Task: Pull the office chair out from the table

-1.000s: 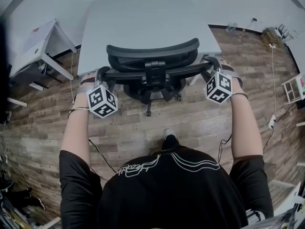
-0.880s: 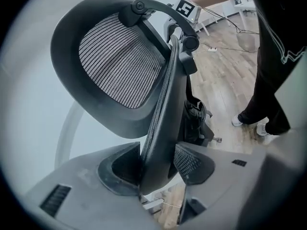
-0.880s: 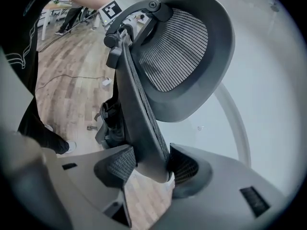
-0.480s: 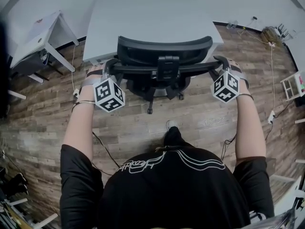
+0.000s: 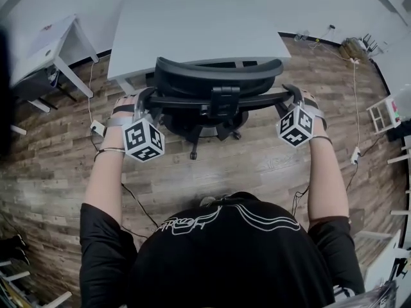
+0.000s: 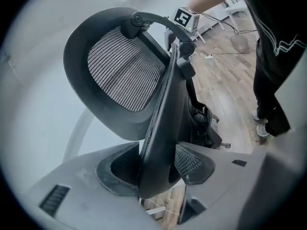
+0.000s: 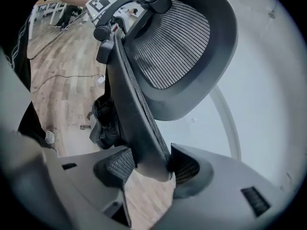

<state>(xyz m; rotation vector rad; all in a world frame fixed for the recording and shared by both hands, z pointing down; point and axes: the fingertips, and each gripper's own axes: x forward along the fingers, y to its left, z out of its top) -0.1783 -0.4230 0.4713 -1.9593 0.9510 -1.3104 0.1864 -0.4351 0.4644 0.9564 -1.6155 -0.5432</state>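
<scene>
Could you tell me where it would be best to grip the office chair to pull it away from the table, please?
Grip the chair's backrest by its two thin side edges, from behind, one gripper per side. The edges fit between the jaws, and the back faces away from the table. The left gripper and right gripper are clamped there now.

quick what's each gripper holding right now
left gripper: closed on the left edge of the chair backrest
right gripper: closed on the right edge of the chair backrest
</scene>
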